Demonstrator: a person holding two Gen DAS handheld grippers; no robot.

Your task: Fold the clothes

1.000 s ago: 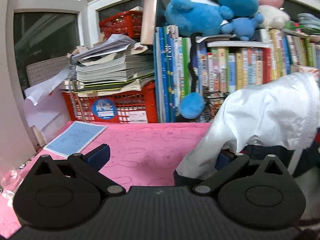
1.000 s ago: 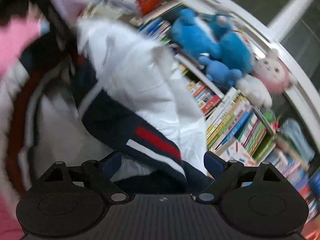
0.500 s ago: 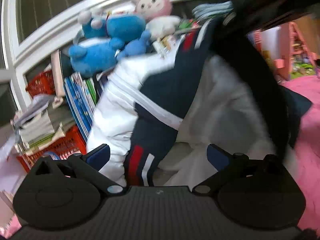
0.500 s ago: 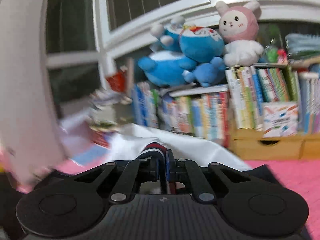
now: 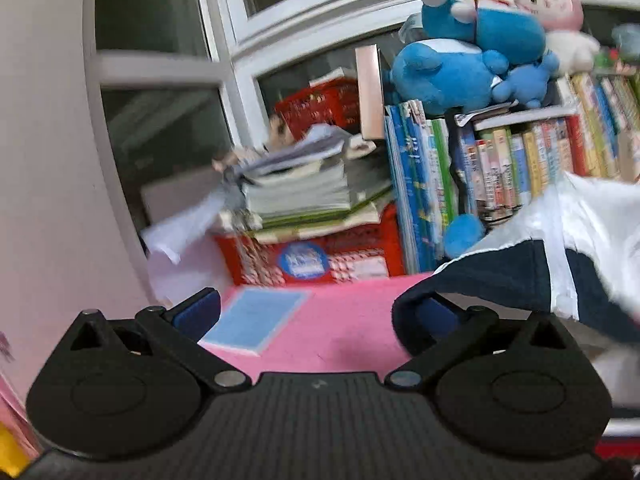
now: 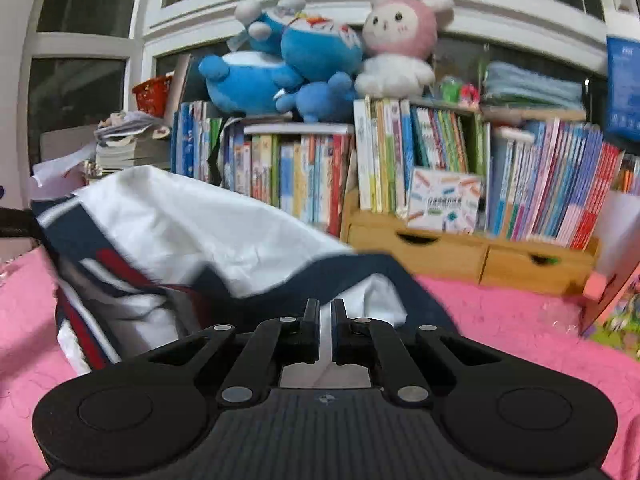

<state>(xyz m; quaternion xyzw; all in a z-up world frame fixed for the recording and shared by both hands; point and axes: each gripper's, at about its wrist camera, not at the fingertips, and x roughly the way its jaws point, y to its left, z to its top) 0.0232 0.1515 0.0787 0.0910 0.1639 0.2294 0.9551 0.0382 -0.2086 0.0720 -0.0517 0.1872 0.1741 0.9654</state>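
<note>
Pink bedding (image 6: 520, 320) under the jacket (image 6: 200, 220): right gripper (image 6: 325, 312) apparently pinches its hem; left gripper (image 5: 316, 312) gapes.

The jacket (image 6: 208, 220) is thin woven cloth, its white panels smooth with a faint sheen and creased; the navy parts and the red and white stripes look matt. Under it the pink cover (image 6: 520, 320) is a soft, dull cloth with a faint embossed pattern. Both grippers, left (image 5: 316, 314) and right (image 6: 325, 320), are matt black plastic with ribbed bodies and small shiny metal pivot pins; the left one's pads (image 5: 198, 310) are blue, rubbery perhaps, though blur makes that uncertain. The plush toys (image 6: 280, 68) are fuzzy fabric. The drawer box (image 6: 472, 256) is pale bare wood. The crate (image 5: 320, 256) is glossy red plastic lattice, under stacked paper.
</note>
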